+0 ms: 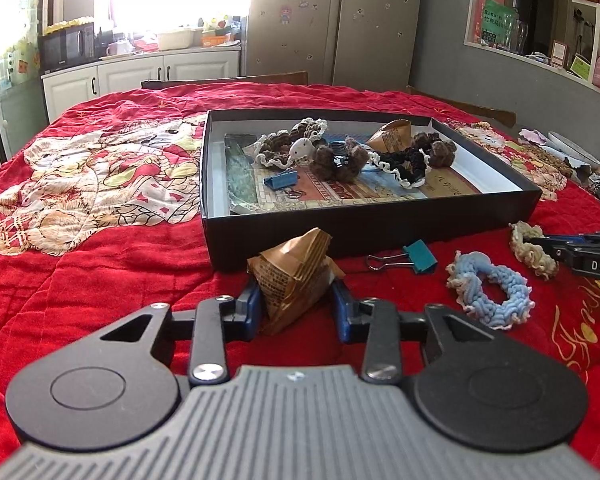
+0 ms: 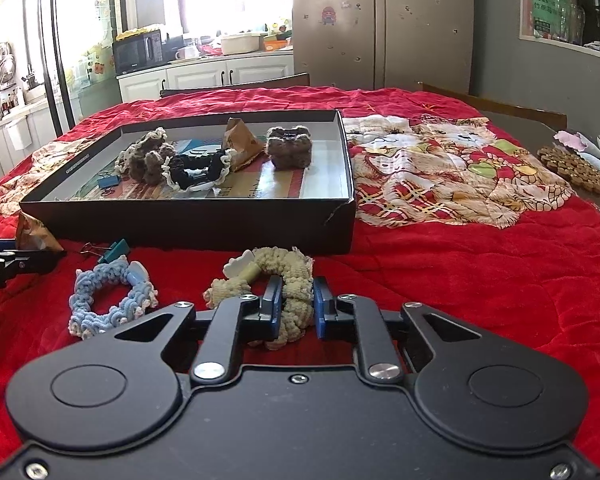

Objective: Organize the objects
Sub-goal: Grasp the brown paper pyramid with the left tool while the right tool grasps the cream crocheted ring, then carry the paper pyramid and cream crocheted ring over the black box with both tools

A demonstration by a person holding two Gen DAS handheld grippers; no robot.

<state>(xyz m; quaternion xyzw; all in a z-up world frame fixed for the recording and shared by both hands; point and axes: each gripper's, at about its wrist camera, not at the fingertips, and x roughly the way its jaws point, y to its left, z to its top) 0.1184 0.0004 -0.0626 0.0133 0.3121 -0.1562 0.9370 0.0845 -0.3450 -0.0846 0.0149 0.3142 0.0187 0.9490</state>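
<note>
My left gripper is shut on a brown folded paper packet, which rests on the red quilt just in front of the black shallow box. My right gripper is shut on a beige crochet scrunchie lying on the quilt before the same box. Between the two grippers lie a blue crochet scrunchie and a teal binder clip. Inside the box are brown and black crochet pieces, another brown packet and a blue binder clip.
A red quilt with a cat print covers the table. A brown beaded mat and pale scraps lie at the right edge. Wooden chair backs stand behind the far side, with kitchen cabinets and a fridge beyond.
</note>
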